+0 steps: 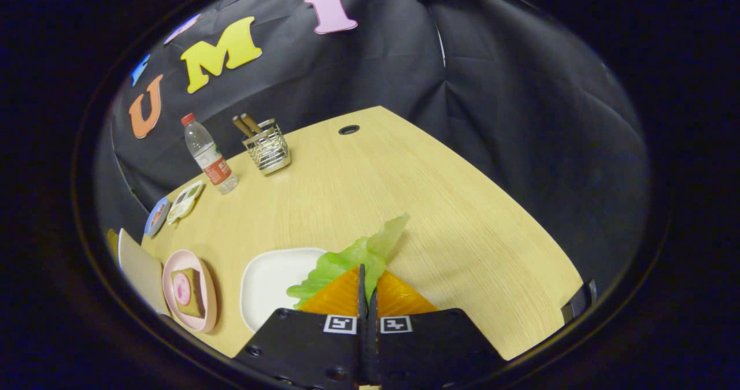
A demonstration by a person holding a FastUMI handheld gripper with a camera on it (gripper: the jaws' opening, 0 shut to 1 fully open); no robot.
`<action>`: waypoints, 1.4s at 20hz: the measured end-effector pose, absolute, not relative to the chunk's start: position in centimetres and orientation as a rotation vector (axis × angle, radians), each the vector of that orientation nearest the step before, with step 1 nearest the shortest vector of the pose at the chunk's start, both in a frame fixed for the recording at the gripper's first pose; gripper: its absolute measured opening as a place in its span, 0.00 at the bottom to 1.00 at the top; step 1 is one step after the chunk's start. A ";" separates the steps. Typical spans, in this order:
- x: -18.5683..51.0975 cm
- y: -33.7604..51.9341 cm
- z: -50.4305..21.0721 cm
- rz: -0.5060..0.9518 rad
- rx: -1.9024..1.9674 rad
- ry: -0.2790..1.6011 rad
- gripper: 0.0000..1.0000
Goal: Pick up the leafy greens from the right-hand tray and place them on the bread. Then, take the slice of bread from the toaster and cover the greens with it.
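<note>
My gripper [366, 275] is shut on the leafy greens [386, 238]. The green ruffled leaf sticks out ahead of the fingertips and to their left, and hangs over the right end of the white tray [267, 286]. Left of that tray, a pink plate [211, 306] carries a brown-crusted slice of bread [198, 293] with a round pink slice on top. Beyond the plate, at the table's left end, stands a white box-shaped object [139, 270] that may be the toaster; its top is out of sight.
At the back left of the wooden table [462, 222] stand a water bottle [209, 160] and a wire utensil holder [268, 147] with two brown handles. Two small picture cards [173, 208] lie near the left edge. A cable hole [348, 129] sits at the far edge.
</note>
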State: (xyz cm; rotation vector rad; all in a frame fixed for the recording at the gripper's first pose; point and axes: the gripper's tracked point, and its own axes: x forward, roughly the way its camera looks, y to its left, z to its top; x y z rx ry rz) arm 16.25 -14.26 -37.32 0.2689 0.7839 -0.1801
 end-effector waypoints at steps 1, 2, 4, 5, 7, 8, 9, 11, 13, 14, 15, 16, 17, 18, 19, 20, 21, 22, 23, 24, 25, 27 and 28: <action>16.2 -14.0 -36.7 -0.172 0.261 0.773 0.00; 16.2 -13.6 -35.9 -0.162 0.255 0.763 0.00; 16.0 -12.6 -34.2 -0.144 0.246 0.747 0.00; 15.9 -12.0 -33.3 -0.136 0.236 0.735 0.00; 15.7 -10.9 -31.5 -0.120 0.218 0.715 0.00; 15.4 -10.2 -30.6 -0.111 0.208 0.709 0.00; 15.2 -9.4 -29.8 -0.098 0.195 0.701 0.00; 14.8 -7.7 -28.4 -0.075 0.156 0.686 0.00; 14.3 -5.7 -27.1 -0.046 0.122 0.677 0.00; 14.0 -4.6 -26.7 -0.030 0.103 0.678 0.00; 13.6 -3.5 -26.5 -0.017 0.082 0.682 0.00; 13.2 -2.2 -26.3 0.003 0.066 0.684 0.00; 12.8 -0.7 -26.2 0.028 0.048 0.687 0.00; 12.5 0.7 -26.2 0.052 0.032 0.688 0.00; 12.3 2.1 -26.3 0.077 0.017 0.687 0.00; 12.0 3.5 -26.4 0.097 0.003 0.687 0.00; 11.6 4.7 -26.7 0.119 -0.005 0.689 0.00; 11.4 6.1 -27.0 0.139 -0.012 0.695 0.00; 11.1 7.3 -27.5 0.159 -0.018 0.703 0.00; 10.8 8.6 -27.9 0.181 -0.022 0.712 0.00; 10.6 9.8 -28.2 0.201 -0.027 0.721 0.00; 10.2 12.1 -28.6 0.241 -0.031 0.730 0.00; 9.8 13.1 -28.6 0.264 -0.030 0.732 0.00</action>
